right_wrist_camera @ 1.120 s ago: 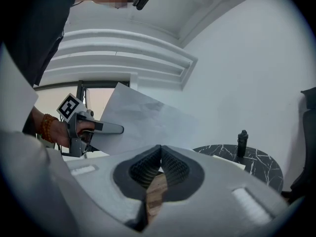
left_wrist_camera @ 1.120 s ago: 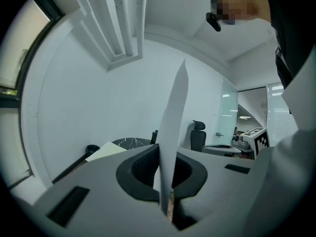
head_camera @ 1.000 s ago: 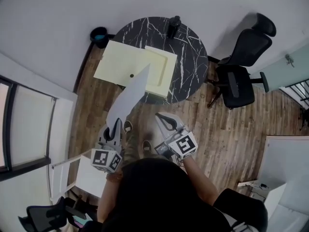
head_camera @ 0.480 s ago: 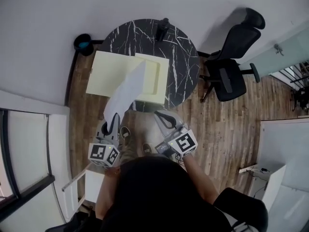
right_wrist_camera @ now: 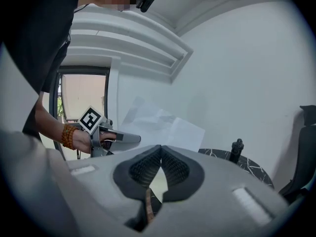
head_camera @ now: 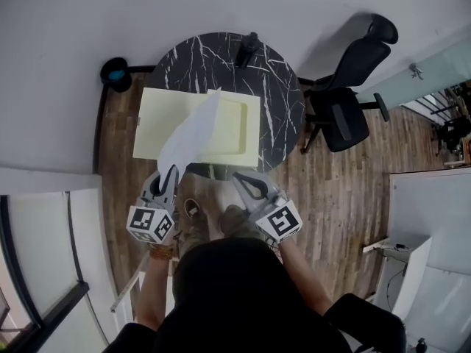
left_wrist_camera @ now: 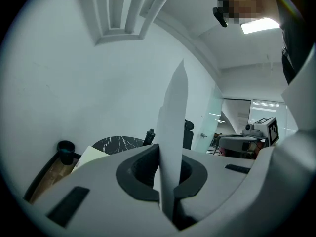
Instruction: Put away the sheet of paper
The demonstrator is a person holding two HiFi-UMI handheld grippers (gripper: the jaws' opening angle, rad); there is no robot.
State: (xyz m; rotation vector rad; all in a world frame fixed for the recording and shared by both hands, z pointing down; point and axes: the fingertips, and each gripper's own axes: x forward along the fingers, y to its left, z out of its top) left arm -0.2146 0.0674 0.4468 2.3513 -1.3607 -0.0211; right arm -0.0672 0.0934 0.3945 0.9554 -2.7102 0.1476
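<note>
The open folder (head_camera: 158,123) lies on the near left part of the round bench (head_camera: 283,98) and overhangs its left edge. A bottle (head_camera: 246,48) stands at the bench's far edge. A bin (head_camera: 115,73) sits on the floor to the left, and an office chair (head_camera: 346,105) stands to the right. The sheet of paper (head_camera: 193,134) reaches from the left gripper (head_camera: 171,173), before the bench, over the folder. The right gripper (head_camera: 241,179) is to its right.

Bright, even indoor light; strong fisheye warp w/ dark vignette at edges.

Office corner, wood floor (head_camera: 338,190)
Round black marble table (head_camera: 283,98) against the far white wall (head_camera: 66,20); black office chair (head_camera: 344,116) to its right.
</note>
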